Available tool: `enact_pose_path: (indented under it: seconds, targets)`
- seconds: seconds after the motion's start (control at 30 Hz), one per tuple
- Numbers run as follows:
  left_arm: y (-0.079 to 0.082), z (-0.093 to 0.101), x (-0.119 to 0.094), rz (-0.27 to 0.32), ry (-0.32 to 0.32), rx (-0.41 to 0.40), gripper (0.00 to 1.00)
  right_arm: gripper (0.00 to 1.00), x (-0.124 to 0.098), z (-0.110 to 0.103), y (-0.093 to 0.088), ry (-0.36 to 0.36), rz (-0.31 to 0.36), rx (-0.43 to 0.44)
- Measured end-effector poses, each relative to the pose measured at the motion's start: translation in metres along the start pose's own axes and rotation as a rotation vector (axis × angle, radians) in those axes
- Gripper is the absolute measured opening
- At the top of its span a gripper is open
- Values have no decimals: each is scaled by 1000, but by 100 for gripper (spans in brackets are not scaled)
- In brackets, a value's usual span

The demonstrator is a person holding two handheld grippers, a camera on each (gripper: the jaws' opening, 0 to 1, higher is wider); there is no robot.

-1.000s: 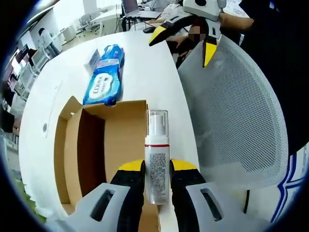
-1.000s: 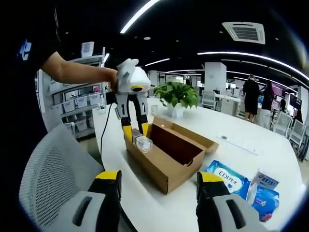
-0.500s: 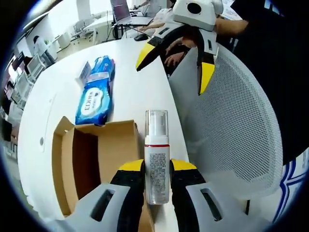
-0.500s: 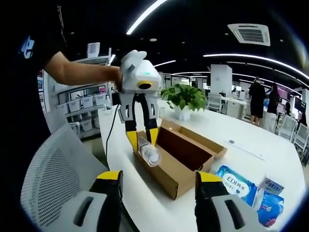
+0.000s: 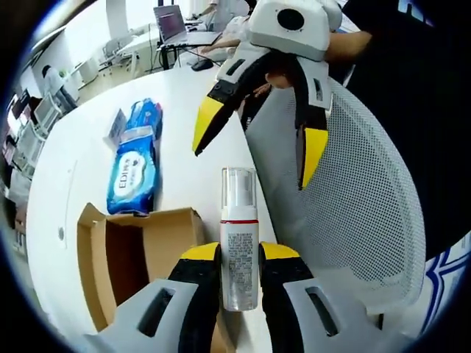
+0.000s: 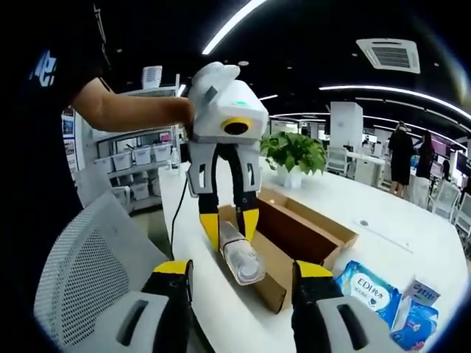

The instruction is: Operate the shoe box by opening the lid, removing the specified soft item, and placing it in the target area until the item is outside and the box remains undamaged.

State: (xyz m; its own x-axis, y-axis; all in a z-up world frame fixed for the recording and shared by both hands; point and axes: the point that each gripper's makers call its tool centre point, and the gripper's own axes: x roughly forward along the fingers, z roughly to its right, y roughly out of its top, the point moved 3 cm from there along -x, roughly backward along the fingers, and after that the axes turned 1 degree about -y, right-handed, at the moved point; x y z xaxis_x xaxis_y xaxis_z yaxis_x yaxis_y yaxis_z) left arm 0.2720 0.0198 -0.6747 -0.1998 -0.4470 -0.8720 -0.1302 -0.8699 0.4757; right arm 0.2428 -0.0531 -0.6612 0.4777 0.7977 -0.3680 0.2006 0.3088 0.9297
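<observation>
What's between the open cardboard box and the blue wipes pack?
Only bare white table lies between the cardboard box and the blue wipes pack, seen in the left gripper view.

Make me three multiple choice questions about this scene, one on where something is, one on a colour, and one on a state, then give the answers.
1. Where does the blue wipes pack lie?
A. inside the box
B. on the white table beside the box
C. on the chair

2. What colour are the tips of the tongs?
A. yellow
B. red
C. green

3. How is the cardboard box?
A. taped shut
B. crushed
C. open

Answers:
1 B: the blue wipes pack rests on the white table by the cardboard box.
2 A: the right tongs have yellow tips.
3 C: its inside shows, while the left tongs grip the pump bottle.
</observation>
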Motion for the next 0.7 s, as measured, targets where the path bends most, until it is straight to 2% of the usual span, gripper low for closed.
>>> enact_pose_path:
  seconds: [0.27, 0.7]
  targets:
    - [7, 7, 2, 9, -23, 18, 18, 38, 4, -7, 3, 32, 6, -23]
    - [12, 17, 6, 12, -74, 56, 18, 18, 2, -11, -2, 71, -28, -78]
